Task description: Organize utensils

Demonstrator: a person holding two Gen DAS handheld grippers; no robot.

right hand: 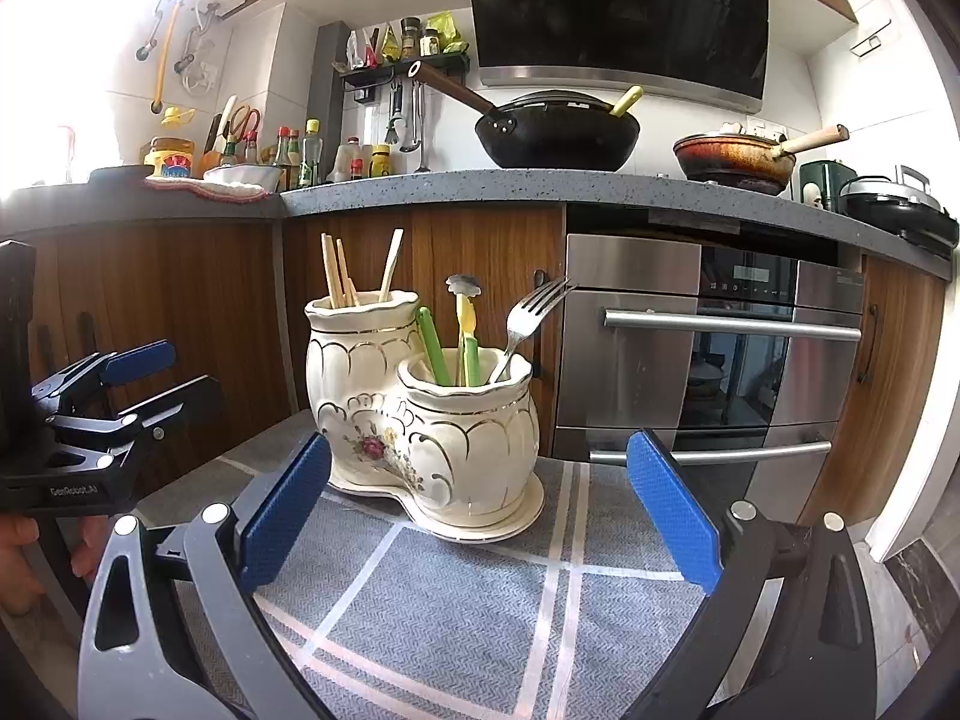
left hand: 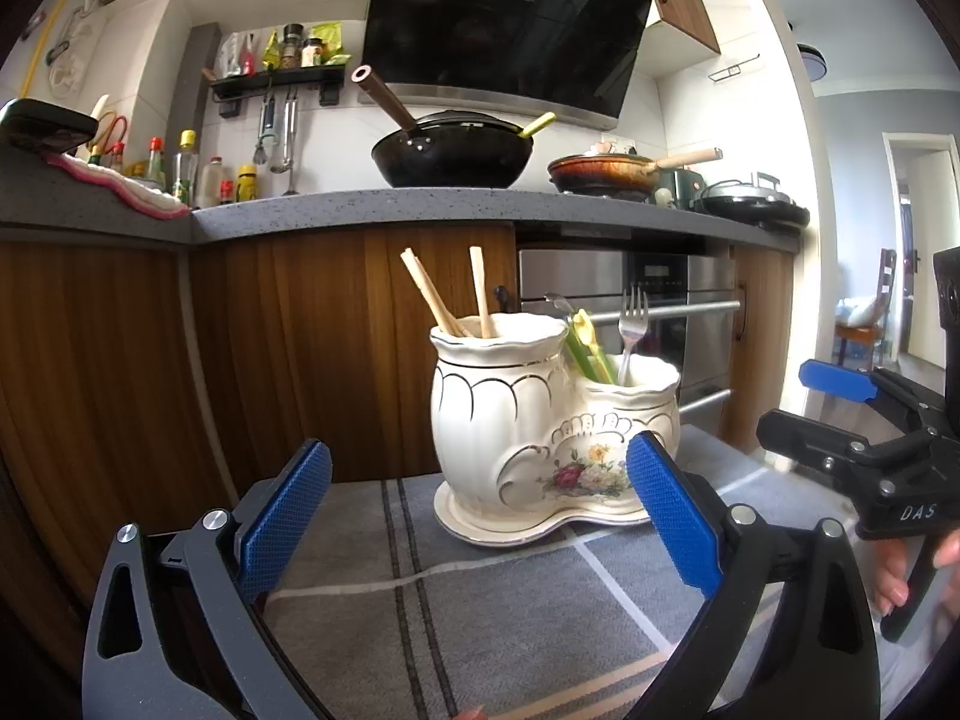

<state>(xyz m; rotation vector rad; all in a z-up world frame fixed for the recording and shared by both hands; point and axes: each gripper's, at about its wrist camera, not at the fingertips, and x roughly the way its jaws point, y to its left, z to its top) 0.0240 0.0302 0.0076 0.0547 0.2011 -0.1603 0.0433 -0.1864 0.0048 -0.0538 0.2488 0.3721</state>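
Ceramic holder [right hand: 420, 414]: chopsticks [right hand: 339, 273] far pot, fork [right hand: 528, 318] and green-handled pieces near pot; my left hand-held gripper [left hand: 480, 516] and right hand-held gripper [right hand: 480, 516] gape empty; I judge sorting finished.

Chopsticks [right hand: 342, 273] upright in tall pot [right hand: 354, 384]; fork [right hand: 528, 318], green-handled utensils [right hand: 433, 348] in short pot [right hand: 474, 438] (joined, cream ceramic).

Cloth [right hand: 480, 612] bare before holder [right hand: 420, 420]; utensils upright.
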